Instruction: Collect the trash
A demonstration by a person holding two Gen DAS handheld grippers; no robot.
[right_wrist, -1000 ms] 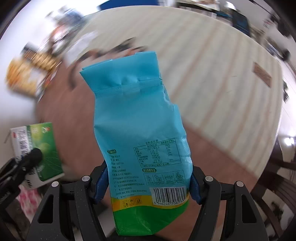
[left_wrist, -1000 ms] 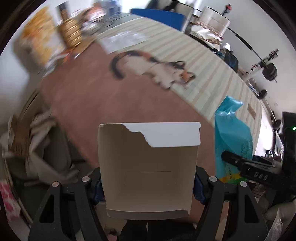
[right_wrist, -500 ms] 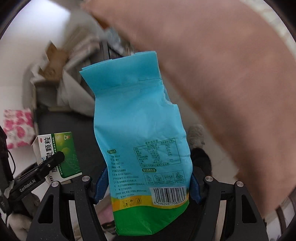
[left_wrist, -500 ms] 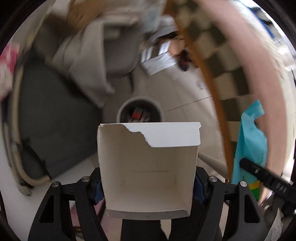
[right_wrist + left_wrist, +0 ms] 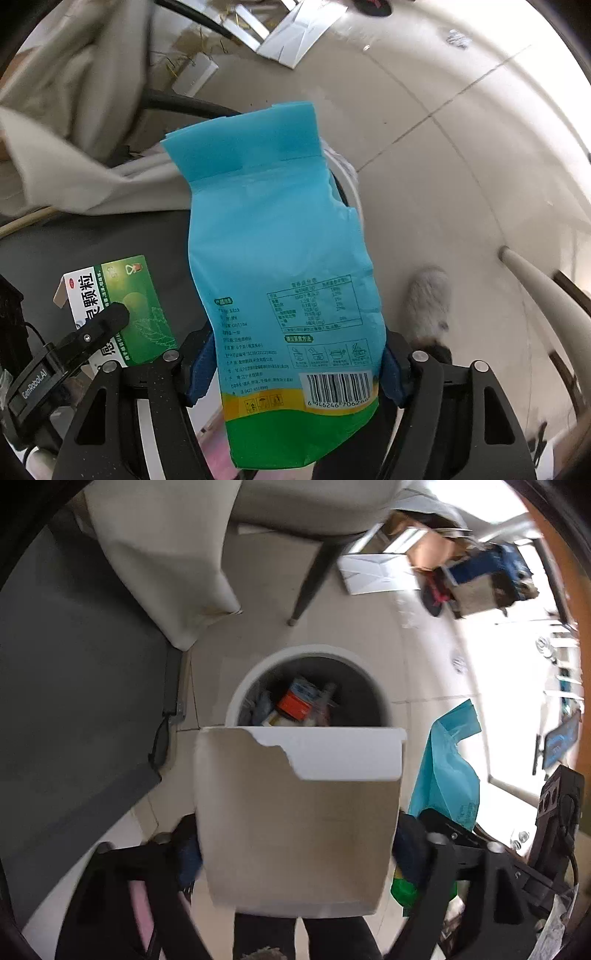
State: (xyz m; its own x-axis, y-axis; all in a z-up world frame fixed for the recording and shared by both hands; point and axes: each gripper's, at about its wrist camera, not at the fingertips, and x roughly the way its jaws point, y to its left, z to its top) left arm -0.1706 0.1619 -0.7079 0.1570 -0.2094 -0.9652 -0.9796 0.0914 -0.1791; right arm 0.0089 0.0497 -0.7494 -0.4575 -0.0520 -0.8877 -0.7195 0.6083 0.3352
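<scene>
My left gripper is shut on a torn open cardboard box, white and brown inside; its green and white printed side shows in the right wrist view. It hangs just short of a round white trash bin on the floor, which holds several pieces of trash. My right gripper is shut on a blue and green snack bag, upright, also visible in the left wrist view. The bin's rim peeks out behind the bag.
A grey mat lies left of the bin. A chair with a beige cloth and a dark leg stands behind it. Flattened cardboard and boxes litter the tiled floor. A furry slipper is at right.
Both grippers have swung from over the table down toward the floor. The trash bin has come closer and now lies just beyond the box.
</scene>
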